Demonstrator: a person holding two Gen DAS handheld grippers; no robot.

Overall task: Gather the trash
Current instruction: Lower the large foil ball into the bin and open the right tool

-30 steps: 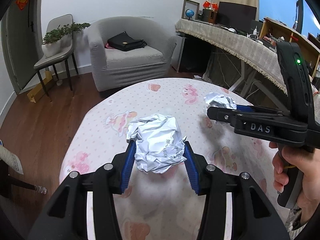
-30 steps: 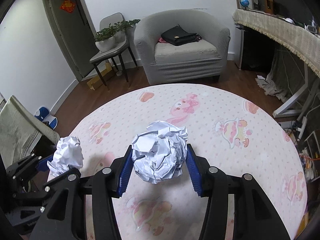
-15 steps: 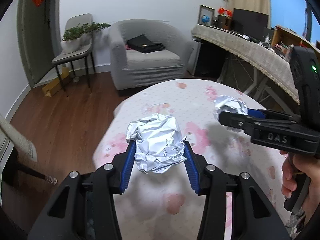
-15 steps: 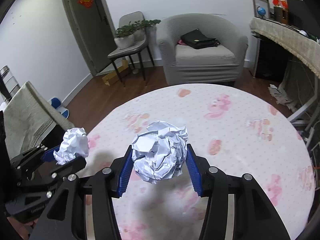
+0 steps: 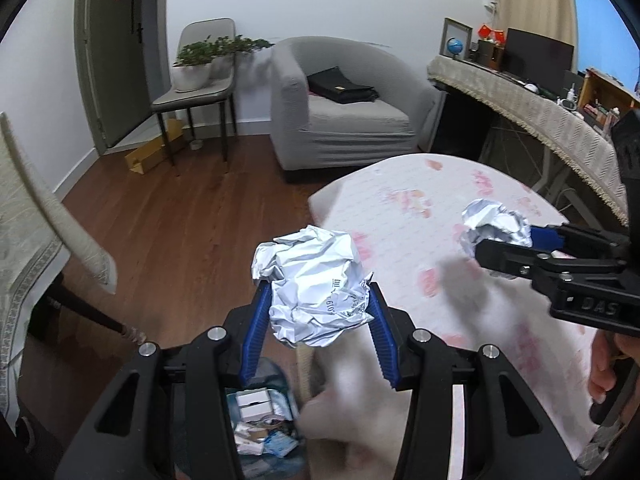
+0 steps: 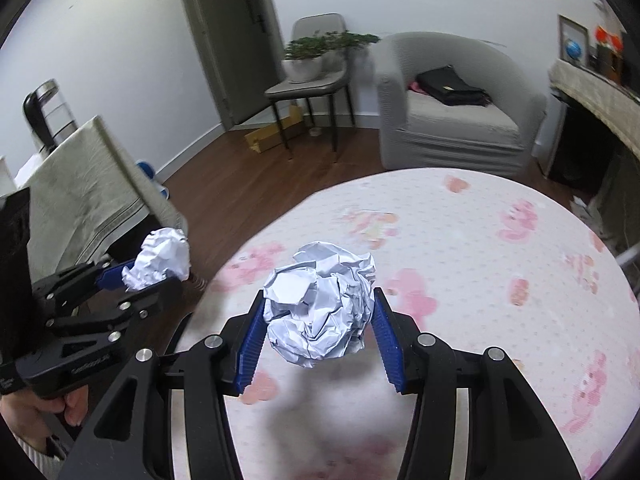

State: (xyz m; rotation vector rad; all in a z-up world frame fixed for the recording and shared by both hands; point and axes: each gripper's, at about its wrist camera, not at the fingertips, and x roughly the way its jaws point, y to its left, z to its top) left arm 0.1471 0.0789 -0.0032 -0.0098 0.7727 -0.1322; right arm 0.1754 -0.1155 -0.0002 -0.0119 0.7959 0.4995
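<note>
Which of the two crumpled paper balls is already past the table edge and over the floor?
The ball in the left tongs: that paper ball hangs over the wooden floor and a bin of trash. The other ball is above the tablecloth.

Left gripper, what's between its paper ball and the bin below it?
Nothing: in the left wrist view the paper ball, clamped in the left gripper, hangs over open air above the bin.

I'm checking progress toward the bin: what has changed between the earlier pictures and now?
Both grippers swung left: the left gripper and its paper ball went from above the table to past its edge, over the trash bin. Nothing was released; the right gripper still clamps its paper ball.
</note>
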